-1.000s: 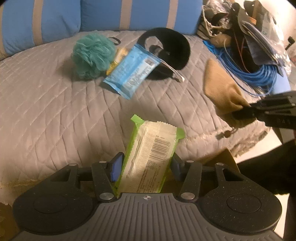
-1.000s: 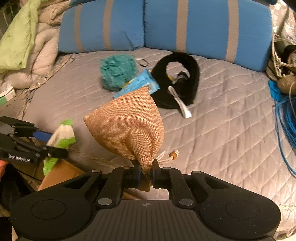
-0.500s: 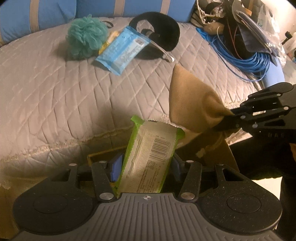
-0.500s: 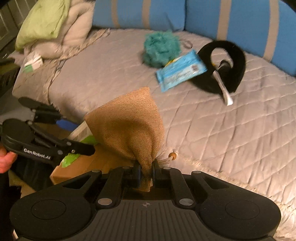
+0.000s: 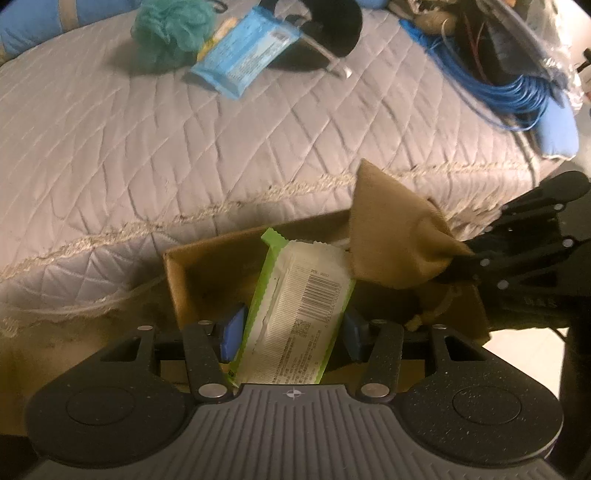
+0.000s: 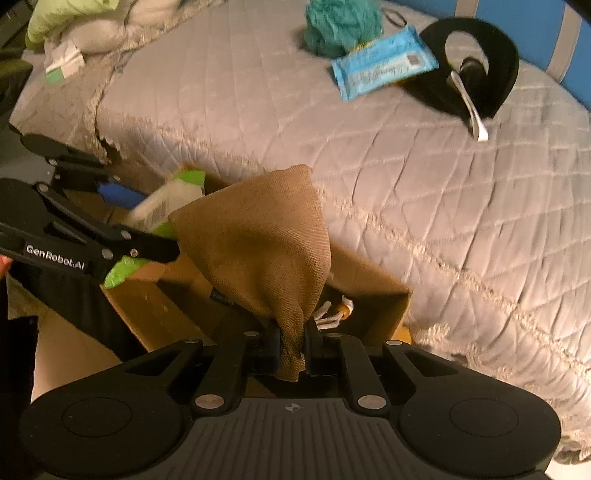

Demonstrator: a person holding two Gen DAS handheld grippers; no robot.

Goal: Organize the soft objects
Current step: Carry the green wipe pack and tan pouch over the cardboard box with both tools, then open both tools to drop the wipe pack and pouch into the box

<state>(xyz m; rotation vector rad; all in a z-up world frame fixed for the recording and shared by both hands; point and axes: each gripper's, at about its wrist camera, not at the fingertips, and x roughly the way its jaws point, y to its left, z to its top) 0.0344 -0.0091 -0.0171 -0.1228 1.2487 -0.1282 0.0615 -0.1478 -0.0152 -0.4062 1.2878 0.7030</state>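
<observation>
My left gripper [image 5: 291,328] is shut on a green and white wipes pack [image 5: 299,317], held upright over an open cardboard box [image 5: 177,280] on the floor beside the bed. The same pack [image 6: 162,210] shows at the left of the right wrist view, in the left gripper [image 6: 155,247]. My right gripper [image 6: 291,345] is shut on the neck of a tan burlap pouch [image 6: 258,243], which hangs over the box [image 6: 391,295]. That pouch [image 5: 391,243] sits right beside the pack. On the bed lie a teal bath pouf [image 5: 170,29], a blue wipes pack [image 5: 243,59] and a black neck pillow [image 6: 480,66].
The grey quilted bed [image 5: 147,147] fills the far side, with its edge just above the box. A coil of blue cable [image 5: 509,96] and dark clutter lie at its right end. Green and white bedding [image 6: 74,22] is heaped at the far left. Blue striped cushions [image 6: 554,44] line the back.
Both grippers have drawn back off the bed and tipped downward over the cardboard box, each keeping its load. The pouch and the green pack have come close together above the box.
</observation>
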